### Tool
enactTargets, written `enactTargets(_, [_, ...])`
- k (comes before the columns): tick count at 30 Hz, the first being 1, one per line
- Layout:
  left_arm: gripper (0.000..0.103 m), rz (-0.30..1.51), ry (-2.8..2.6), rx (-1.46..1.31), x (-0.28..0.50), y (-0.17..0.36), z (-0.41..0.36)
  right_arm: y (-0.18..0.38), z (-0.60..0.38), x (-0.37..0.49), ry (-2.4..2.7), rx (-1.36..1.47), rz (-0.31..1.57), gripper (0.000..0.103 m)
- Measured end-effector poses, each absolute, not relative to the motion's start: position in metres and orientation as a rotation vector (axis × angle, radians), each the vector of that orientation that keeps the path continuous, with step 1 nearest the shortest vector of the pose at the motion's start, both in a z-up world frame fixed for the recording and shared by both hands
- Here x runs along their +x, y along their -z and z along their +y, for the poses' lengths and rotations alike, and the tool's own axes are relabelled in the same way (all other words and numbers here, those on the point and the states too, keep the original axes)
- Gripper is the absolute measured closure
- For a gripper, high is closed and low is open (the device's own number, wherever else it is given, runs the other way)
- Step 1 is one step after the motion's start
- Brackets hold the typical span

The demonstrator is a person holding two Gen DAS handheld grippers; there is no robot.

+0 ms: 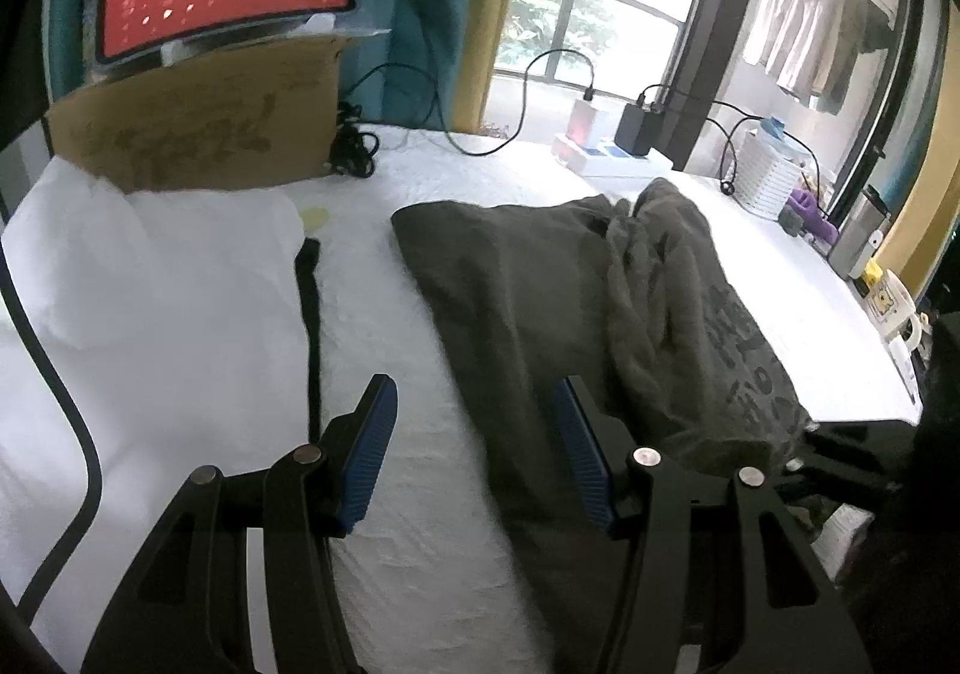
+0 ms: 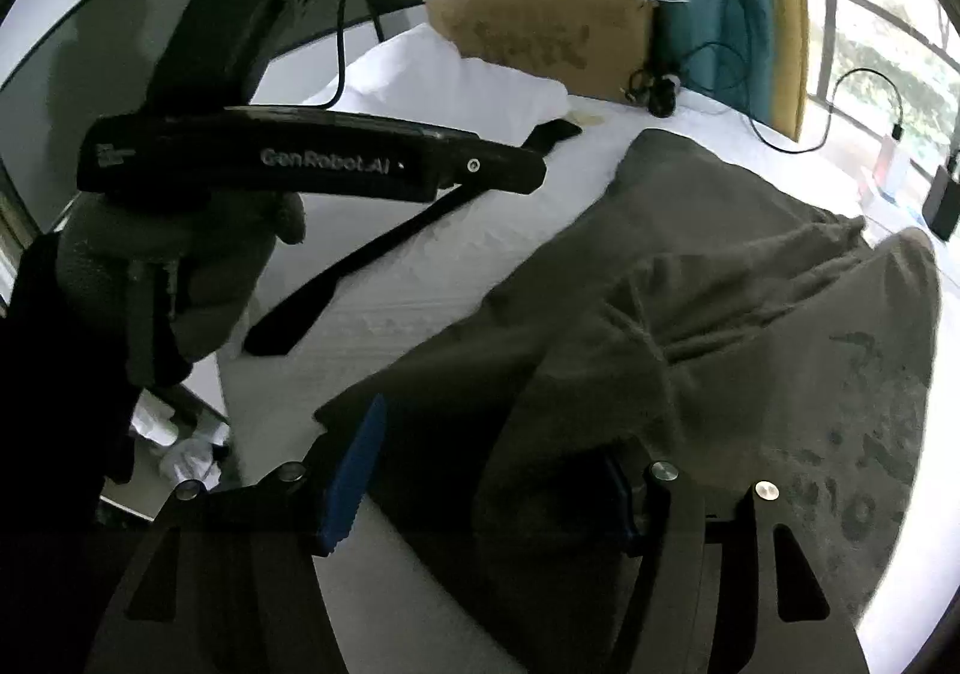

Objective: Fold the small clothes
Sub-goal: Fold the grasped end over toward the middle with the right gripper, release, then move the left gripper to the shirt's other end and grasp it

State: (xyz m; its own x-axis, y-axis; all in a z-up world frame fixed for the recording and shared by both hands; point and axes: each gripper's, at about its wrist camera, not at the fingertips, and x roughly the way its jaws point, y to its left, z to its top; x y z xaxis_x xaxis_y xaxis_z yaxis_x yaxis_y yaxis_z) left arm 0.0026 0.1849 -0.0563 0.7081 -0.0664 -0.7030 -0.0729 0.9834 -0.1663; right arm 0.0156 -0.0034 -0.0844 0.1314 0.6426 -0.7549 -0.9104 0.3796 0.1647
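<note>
Grey garment lies half-folded on white table, near edge overhanging; left gripper open, empty, over bare strip; right gripper open, fabric draped between jaws, ungripped

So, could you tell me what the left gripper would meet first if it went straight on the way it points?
Probably the white table cover, close beside the near left edge of the grey garment. The left gripper is open with nothing between its pads; depth is uncertain.

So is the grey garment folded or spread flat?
Partly folded: the grey garment has its right side, print showing, flipped over onto the flat part.
</note>
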Motion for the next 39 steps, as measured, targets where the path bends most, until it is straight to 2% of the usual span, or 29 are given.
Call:
enactTargets(5, [0.047, 0.767, 0.037, -0.157, 0.008, 0.044, 0.166, 0.049, -0.039, 0.017, -1.135, -0.305, 0.785, 0.037])
enactTargets(7, [0.044, 0.762, 0.049, -0.147, 0.011, 0.040, 0.155, 0.041, -0.056, 0.023, -1.103, -0.274, 0.766, 0.037])
enactTargets(9, [0.019, 0.749, 0.047, -0.151, 0.013, 0.036, 0.143, 0.043, -0.069, 0.033, -1.048, -0.262, 0.764, 0.037])
enactTargets(10, [0.017, 0.744, 0.066, -0.144, 0.014, 0.035, 0.134, 0.046, -0.076, 0.041, -1.010, -0.253, 0.774, 0.037])
enactTargets(16, [0.017, 0.849, 0.094, -0.001, 0.021, 0.060, 0.093, 0.072, -0.120, 0.079, -0.836, -0.208, 0.834, 0.037])
enactTargets(18, [0.021, 0.904, 0.088, 0.046, 0.020, 0.078, 0.086, 0.078, -0.131, 0.088, -0.815, -0.186, 0.851, 0.037])
enactTargets(19, [0.029, 0.922, 0.087, 0.062, 0.018, 0.086, 0.084, 0.082, -0.136, 0.092, -0.807, -0.182, 0.857, 0.037])
enactTargets(20, [0.051, 0.952, 0.085, 0.066, 0.015, 0.096, 0.085, 0.086, -0.138, 0.095, -0.802, -0.185, 0.865, 0.037])
enactTargets(21, [0.066, 0.970, 0.085, 0.053, 0.013, 0.099, 0.086, 0.088, -0.140, 0.096, -0.800, -0.189, 0.870, 0.037])
enactTargets(24, [0.078, 0.969, 0.066, -0.004, -0.002, 0.100, 0.097, 0.098, -0.141, 0.104, -0.805, -0.191, 0.893, 0.037])
enactTargets(30, [0.076, 1.009, 0.002, -0.111, -0.027, 0.098, 0.116, 0.108, -0.140, 0.114, -0.845, -0.203, 0.919, 0.036])
enactTargets(31, [0.073, 1.023, -0.009, -0.137, -0.030, 0.095, 0.120, 0.108, -0.141, 0.116, -0.850, -0.203, 0.918, 0.036])
enactTargets(33, [0.061, 1.023, -0.032, -0.155, -0.035, 0.089, 0.125, 0.106, -0.142, 0.121, -0.857, -0.200, 0.911, 0.036])
enactTargets(37, [0.058, 0.971, -0.070, -0.140, -0.036, 0.067, 0.130, 0.100, -0.147, 0.134, -0.851, -0.187, 0.894, 0.036])
enactTargets(39, [0.051, 0.944, -0.069, -0.137, -0.026, 0.057, 0.130, 0.097, -0.151, 0.142, -0.842, -0.178, 0.886, 0.036])
